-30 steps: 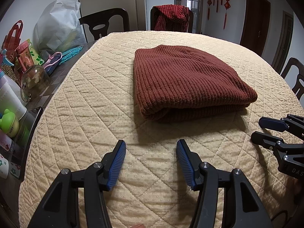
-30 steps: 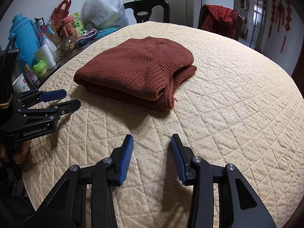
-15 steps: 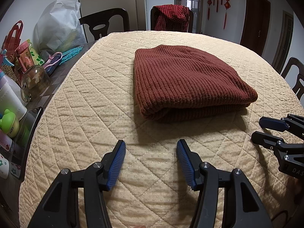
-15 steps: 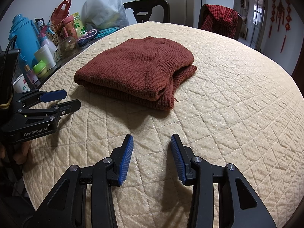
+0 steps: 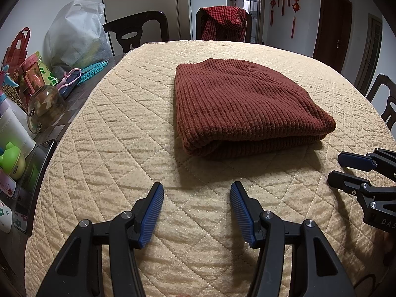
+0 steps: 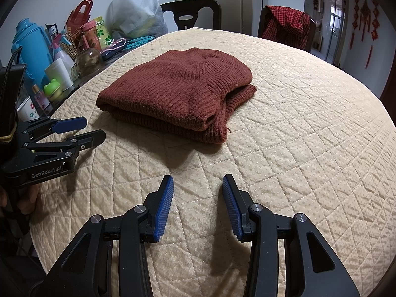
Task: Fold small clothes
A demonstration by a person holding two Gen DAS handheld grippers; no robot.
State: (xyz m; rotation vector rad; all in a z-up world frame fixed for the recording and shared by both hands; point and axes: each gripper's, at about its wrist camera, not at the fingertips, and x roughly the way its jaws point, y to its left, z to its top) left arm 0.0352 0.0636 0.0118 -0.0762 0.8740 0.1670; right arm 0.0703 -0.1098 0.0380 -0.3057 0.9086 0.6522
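Observation:
A rust-brown knitted sweater (image 5: 242, 106) lies folded into a thick rectangle on the beige quilted table cover (image 5: 111, 148); it also shows in the right wrist view (image 6: 178, 91). My left gripper (image 5: 196, 198) is open and empty, low over the cover a short way in front of the sweater's near folded edge. My right gripper (image 6: 198, 190) is open and empty, in front of the sweater's open-ended corner. Each gripper shows in the other's view: the right one at the right edge (image 5: 346, 170), the left one at the left edge (image 6: 81, 131).
Clutter lines the table's left side: a blue thermos (image 6: 29, 47), a glass jar (image 5: 44, 106), a green frog toy (image 5: 11, 157), cups, red bags and a white plastic bag (image 5: 76, 32). Dark chairs (image 5: 136, 32) stand behind; one holds a red checked garment (image 5: 222, 22).

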